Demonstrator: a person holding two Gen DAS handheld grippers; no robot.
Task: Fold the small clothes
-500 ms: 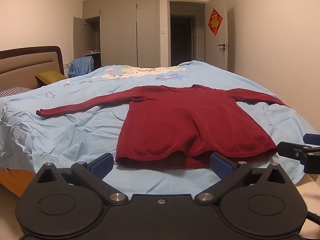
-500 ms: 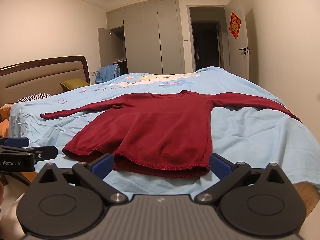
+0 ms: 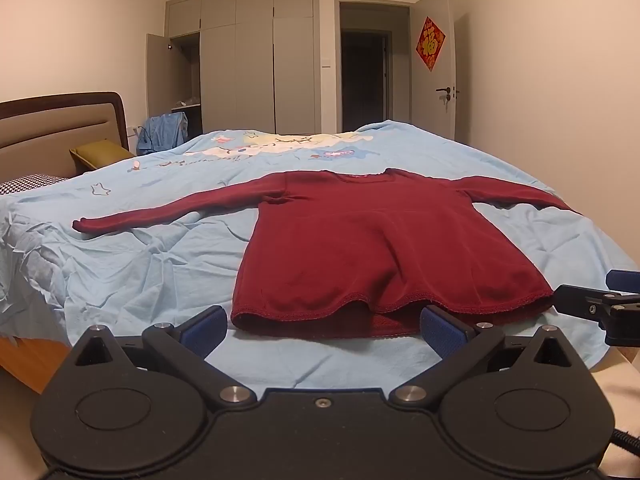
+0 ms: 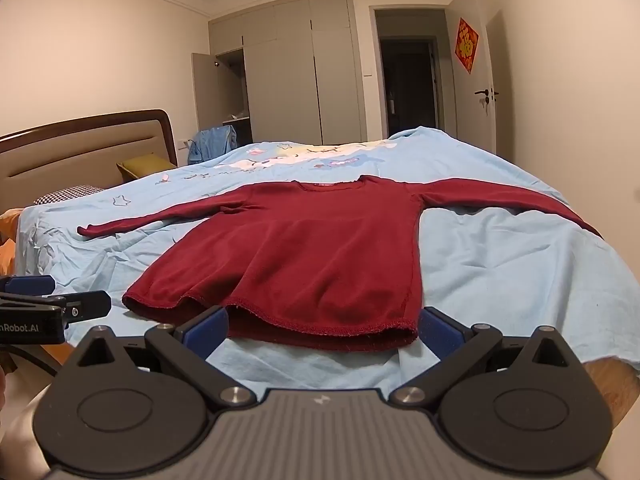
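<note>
A dark red long-sleeved top (image 3: 384, 248) lies flat on a bed's light blue sheet (image 3: 160, 264), both sleeves stretched out to the sides and the hem toward the cameras. The left gripper (image 3: 320, 326) and the right gripper (image 4: 322, 326) hover just short of the hem with jaws spread wide and nothing between the blue pads. Against the views half a second earlier, almost nothing has shifted: the garment lies as it did and both grippers hold the same stations, each showing at the edge of the other's view. No fold appears to have begun. By the look of it, the first grasp, perhaps at the hem corners or a sleeve, is yet to come.
</note>
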